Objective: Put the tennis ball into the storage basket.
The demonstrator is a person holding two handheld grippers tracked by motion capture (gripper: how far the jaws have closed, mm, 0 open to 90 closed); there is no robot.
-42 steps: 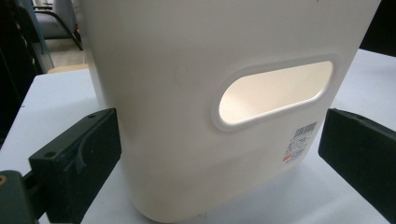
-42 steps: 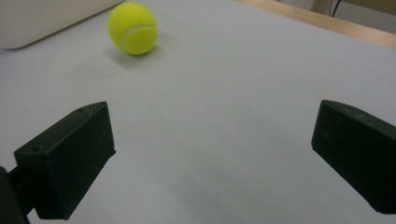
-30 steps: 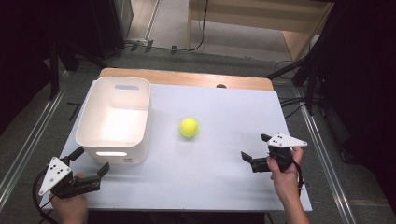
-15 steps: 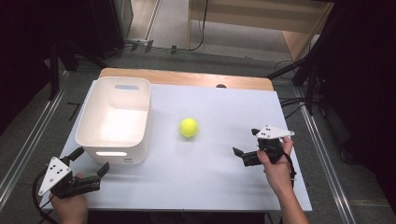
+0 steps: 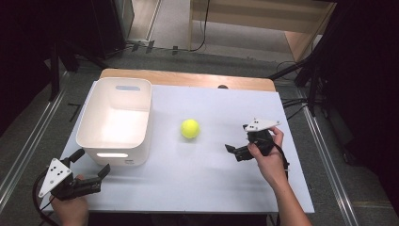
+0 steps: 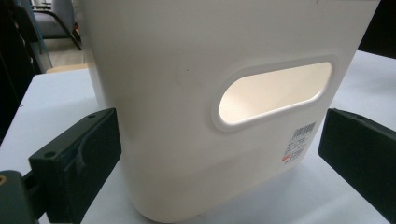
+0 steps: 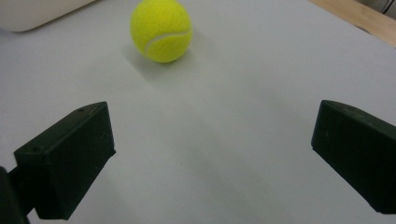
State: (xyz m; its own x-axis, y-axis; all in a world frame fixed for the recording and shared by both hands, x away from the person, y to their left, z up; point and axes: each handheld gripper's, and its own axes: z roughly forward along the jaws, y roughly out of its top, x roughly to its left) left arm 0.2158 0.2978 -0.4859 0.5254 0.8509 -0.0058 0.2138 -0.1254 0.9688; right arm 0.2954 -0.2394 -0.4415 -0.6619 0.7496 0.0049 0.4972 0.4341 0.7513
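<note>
Right gripper [image 5: 234, 151], jaws spread wide, I aim left at the yellow felt tennis ball [image 5: 190, 128]; left gripper [image 5: 91, 168], also open, waits near the white plastic bin [image 5: 115, 141].

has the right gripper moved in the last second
Yes. In the high view the right gripper has shifted left and away from the person, toward the ball, which lies where it was beside the bin. Its jaws are open.

White table [image 5: 207, 179], white bin [image 5: 115, 123] left, tennis ball [image 5: 190, 128] centre
</note>
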